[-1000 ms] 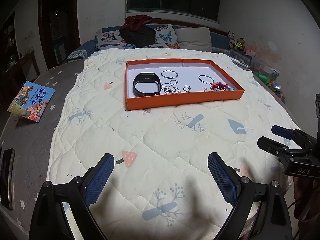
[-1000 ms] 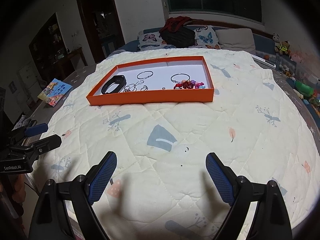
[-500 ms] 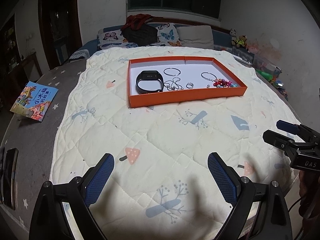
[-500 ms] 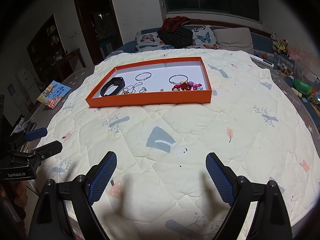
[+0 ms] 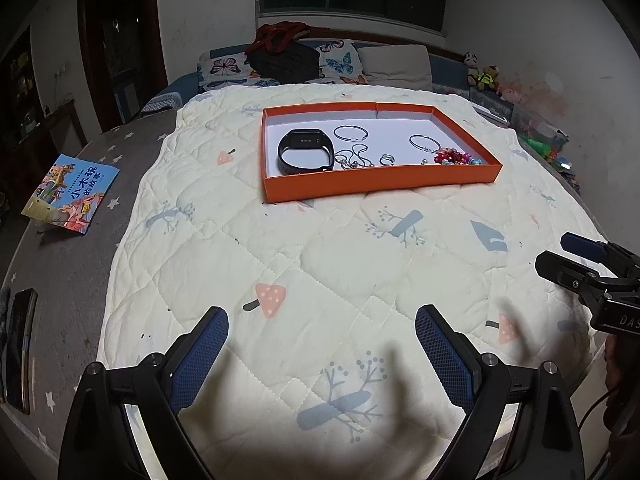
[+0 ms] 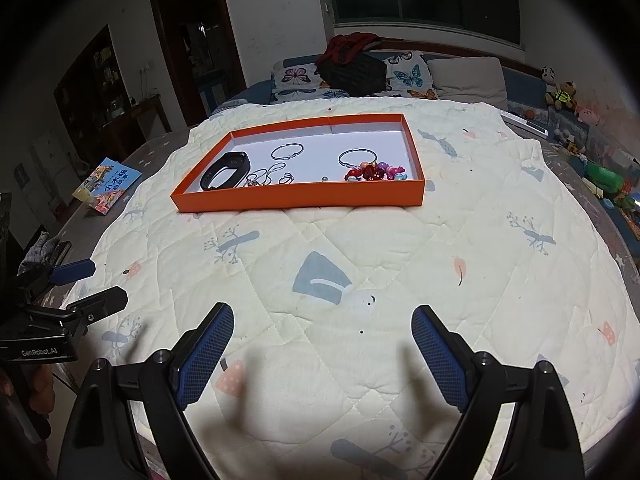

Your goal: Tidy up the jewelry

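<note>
Both tongs have drawn back from the orange tray point(image 5: 380, 184) over the last second: in the earlier views the tray sat larger and nearer, and now it lies well apart from both, farther up the quilted bedspread point(image 5: 320, 260). The left tongs point(image 5: 322, 354) are spread wide and hold nothing; the right tongs point(image 6: 322, 354) are likewise released and empty (each shows at the edge of the other's view, low over the near end of the bed).

The jewelry rests inside the tray on its white floor. A black fitness band point(image 5: 306, 154) lies at the left end, a thin silver bangle point(image 5: 351, 133) just behind it, and a tangled silver chain point(image 5: 352, 160) beside the band. A small ring point(image 5: 387, 159) sits near the front wall, a second bangle point(image 5: 425, 143) to its right, and a colourful beaded bracelet point(image 5: 454, 157) at the right end, touching or nearly touching that bangle. One loose bead point(image 6: 325, 179) lies apart from the cluster.

Judging by this, every piece already sits in the tray and neither tool carries anything, so the retreat looks like the close of the task, or a pause before tidying the tangled chain. A picture book point(image 5: 72, 194) lies off the quilt to the left, not involved.
</note>
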{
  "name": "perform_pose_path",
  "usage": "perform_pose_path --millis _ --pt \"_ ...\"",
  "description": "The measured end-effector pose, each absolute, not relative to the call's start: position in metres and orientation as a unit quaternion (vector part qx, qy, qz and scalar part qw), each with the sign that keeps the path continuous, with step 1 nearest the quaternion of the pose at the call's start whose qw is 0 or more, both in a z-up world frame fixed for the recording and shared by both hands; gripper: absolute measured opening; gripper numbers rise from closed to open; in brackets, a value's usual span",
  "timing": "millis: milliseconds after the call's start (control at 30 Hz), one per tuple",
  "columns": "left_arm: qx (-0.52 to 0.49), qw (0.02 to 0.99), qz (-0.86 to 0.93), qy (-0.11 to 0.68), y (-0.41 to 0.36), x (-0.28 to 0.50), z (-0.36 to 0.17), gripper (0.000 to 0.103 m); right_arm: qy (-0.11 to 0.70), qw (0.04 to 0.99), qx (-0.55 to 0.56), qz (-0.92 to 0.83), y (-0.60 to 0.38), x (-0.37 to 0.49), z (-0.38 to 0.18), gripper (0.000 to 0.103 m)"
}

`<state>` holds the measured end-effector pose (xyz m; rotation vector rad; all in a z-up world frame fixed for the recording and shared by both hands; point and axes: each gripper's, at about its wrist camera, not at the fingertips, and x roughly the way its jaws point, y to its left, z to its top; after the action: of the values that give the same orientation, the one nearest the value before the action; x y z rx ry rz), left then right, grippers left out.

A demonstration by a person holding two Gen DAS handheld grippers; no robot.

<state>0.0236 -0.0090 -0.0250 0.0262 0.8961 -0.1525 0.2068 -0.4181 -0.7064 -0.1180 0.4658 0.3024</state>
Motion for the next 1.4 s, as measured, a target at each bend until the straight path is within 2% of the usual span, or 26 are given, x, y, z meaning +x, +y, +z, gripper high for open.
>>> perform_pose_path --millis 1400 --pt "0.007 0.889 -0.068 0.452 -0.011 0.042 -0.046 0.102 0.244 0.957 -0.055 0.146 -0.419 0.224 -0.719 0.099"
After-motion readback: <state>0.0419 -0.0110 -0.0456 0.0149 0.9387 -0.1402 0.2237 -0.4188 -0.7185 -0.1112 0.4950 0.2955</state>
